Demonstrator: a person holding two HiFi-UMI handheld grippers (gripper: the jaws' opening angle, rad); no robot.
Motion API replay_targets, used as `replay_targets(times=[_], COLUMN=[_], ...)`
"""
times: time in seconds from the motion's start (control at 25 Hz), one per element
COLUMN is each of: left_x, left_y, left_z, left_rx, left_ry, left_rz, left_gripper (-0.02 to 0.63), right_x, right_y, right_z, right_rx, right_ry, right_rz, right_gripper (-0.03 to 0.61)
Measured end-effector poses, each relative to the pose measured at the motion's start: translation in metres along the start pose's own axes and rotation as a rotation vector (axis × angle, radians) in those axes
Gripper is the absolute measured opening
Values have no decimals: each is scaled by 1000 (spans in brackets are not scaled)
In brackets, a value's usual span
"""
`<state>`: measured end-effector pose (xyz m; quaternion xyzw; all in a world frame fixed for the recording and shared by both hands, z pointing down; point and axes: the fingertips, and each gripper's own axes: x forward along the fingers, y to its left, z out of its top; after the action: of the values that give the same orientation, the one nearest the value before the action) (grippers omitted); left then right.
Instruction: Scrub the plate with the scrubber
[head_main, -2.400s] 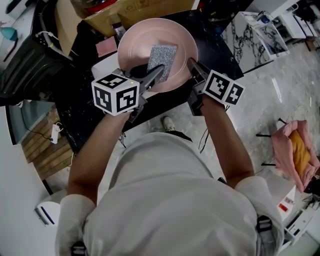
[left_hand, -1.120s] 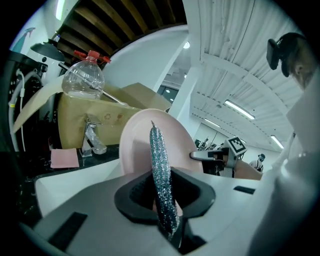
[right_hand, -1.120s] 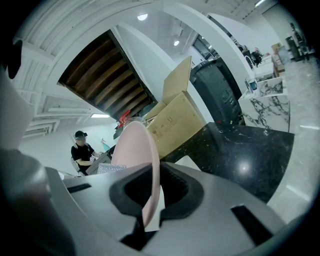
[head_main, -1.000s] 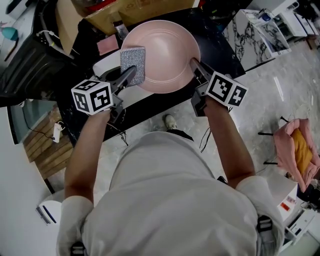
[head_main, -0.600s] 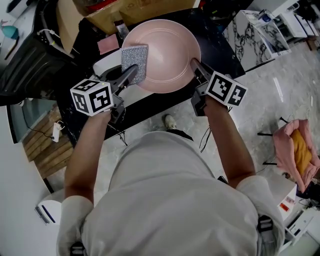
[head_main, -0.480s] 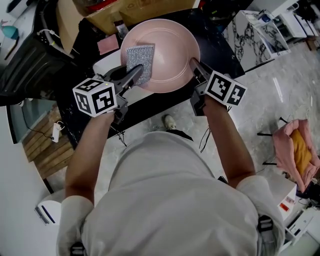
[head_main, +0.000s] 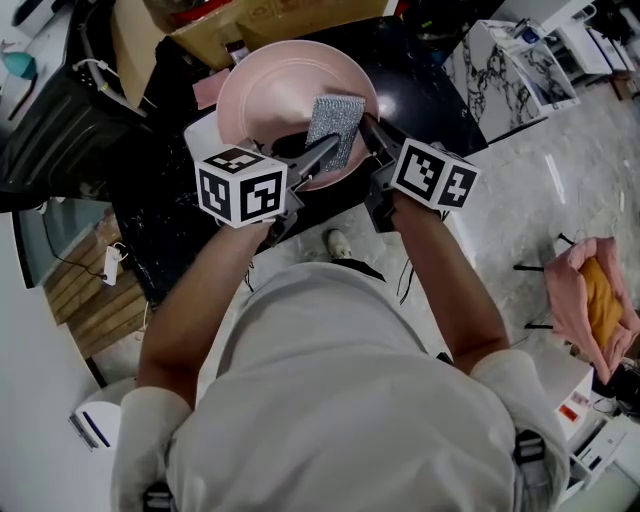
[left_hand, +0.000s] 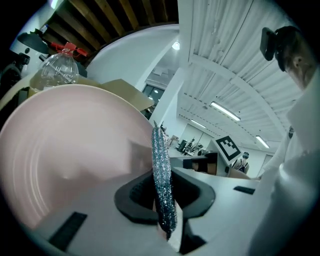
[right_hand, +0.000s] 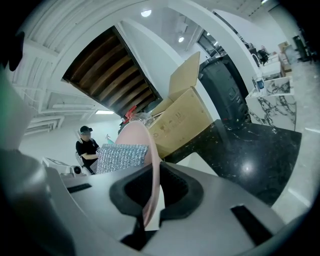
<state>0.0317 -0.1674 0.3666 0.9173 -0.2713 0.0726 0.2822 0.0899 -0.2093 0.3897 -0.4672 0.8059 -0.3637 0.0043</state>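
In the head view a pink plate (head_main: 275, 95) is held tilted over the black counter. My right gripper (head_main: 368, 132) is shut on its right rim. The silver glittery scrubber (head_main: 336, 127) lies against the plate's inner right side, with my left gripper (head_main: 322, 152) shut on its lower edge. In the left gripper view the scrubber (left_hand: 162, 175) stands edge-on between the pads, with the plate's face (left_hand: 65, 160) to its left. In the right gripper view the plate's rim (right_hand: 154, 170) runs edge-on between the pads, and the scrubber (right_hand: 122, 157) shows just left of it.
A cardboard box (head_main: 270, 20) stands behind the plate, and a plastic bottle (left_hand: 60, 70) is near it. Under the plate lies a white board (head_main: 203, 135) on the black counter (head_main: 430, 90). A marble-patterned block (head_main: 500, 70) stands at the right. A person (right_hand: 87, 145) stands far off.
The left gripper has swept the scrubber from the plate's left rim across to its right side. The plate and the right gripper have shifted a little to the left.
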Motion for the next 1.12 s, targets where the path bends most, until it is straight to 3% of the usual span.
replay_targets(times=[0.48,1.12], left_x=[-13,-69], left_y=[20,71], left_z=[-2,9], left_rx=[0,25], left_ry=[8,-7], left_rz=[56,198], left_gripper=[63,64], right_x=[-10,-18], right_y=[3,-9], right_z=[0,0], right_rx=[-9,-6], right_ry=[0,0], right_rz=[21,7], right_gripper=[23,25])
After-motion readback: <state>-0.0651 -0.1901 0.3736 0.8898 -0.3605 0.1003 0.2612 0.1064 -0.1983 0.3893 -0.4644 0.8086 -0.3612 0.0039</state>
